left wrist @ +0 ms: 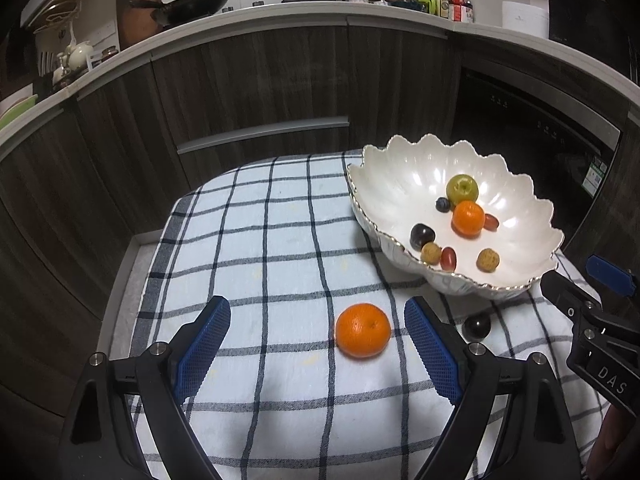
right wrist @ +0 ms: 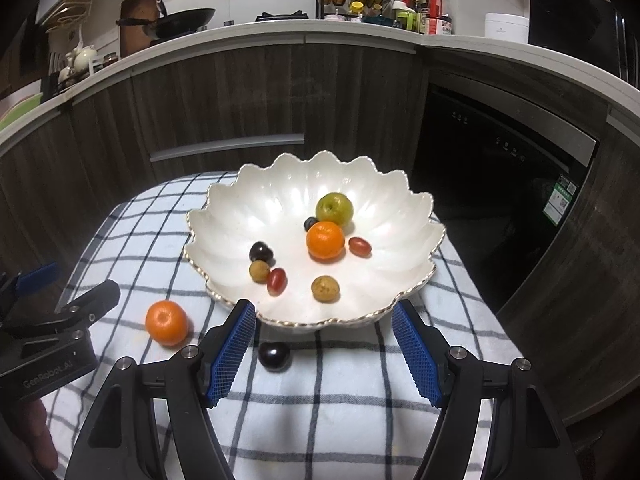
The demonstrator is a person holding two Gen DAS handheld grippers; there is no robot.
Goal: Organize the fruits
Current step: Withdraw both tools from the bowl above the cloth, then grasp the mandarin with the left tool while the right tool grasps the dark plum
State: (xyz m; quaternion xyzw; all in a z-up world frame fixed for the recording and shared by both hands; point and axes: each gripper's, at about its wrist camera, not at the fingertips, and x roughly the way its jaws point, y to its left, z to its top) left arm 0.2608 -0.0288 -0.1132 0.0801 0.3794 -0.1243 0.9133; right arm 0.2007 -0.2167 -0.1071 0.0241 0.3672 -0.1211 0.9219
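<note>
Left gripper [left wrist: 318,346]: black arms w/ blue ribbed pads, standing wide apart, gripping nothing; pointing down at the cloth.
Left pads [left wrist: 206,354]: not touching any fruit.
Loose orange mandarin [left wrist: 363,336]: lying on the cloth betw. the left fingers, nearer the right-hand pad, apart from both.
Right gripper [right wrist: 324,354]: same black arms and blue pads, jaws standing partly apart, holding nothing.
Loose dark purple round plum [right wrist: 274,356]: resting on the cloth betw. the right fingers, just beside the left-hand pad; can't tell if it's touching. Just in front of the bowl's near rim.
White scalloped ceramic bowl w/ gold edge [right wrist: 224,216]: sitting just beyond the right fingertips; in the left view it's lying beyond and to the right of the fingers.
Bowl contents: green apple-like fruit [right wrist: 334,209], second orange mandarin [right wrist: 325,240], small dark blue berry [right wrist: 309,223], dark plum [right wrist: 261,251], two red oval grape tomatoes [right wrist: 276,281], two tan rough-skinned round fruits [right wrist: 325,288].
Blue-and-white checked cloth [left wrist: 256,240]: covering the small table under both grippers.
Bkgd: dark wood-grain cabinets [left wrist: 248,80] w/ a white countertop [left wrist: 280,10] beyond the fingertips; black wok [left wrist: 192,4] and jars up there.
</note>
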